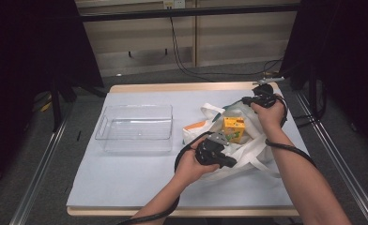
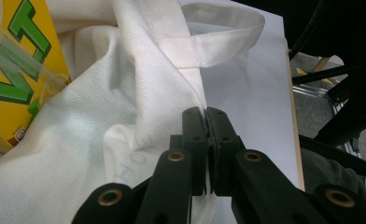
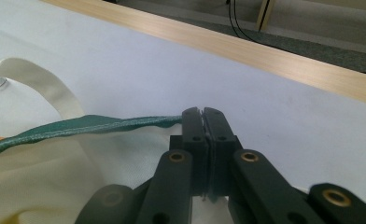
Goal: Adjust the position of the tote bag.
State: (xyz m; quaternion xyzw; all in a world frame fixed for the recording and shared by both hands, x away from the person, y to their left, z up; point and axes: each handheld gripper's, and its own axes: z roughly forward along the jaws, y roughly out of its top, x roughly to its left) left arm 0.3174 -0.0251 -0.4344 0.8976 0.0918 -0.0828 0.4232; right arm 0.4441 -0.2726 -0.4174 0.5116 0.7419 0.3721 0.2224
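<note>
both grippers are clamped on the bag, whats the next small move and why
Probably draw the left hand-held gripper and right hand-held gripper slightly apart: both are shut on the rim of the white fabric tote bag, and widening its mouth would expose the yellow carton inside.

White bag, green-trimmed; yellow box, green letters; clear bin.

Overhead view, two close bag views
</note>
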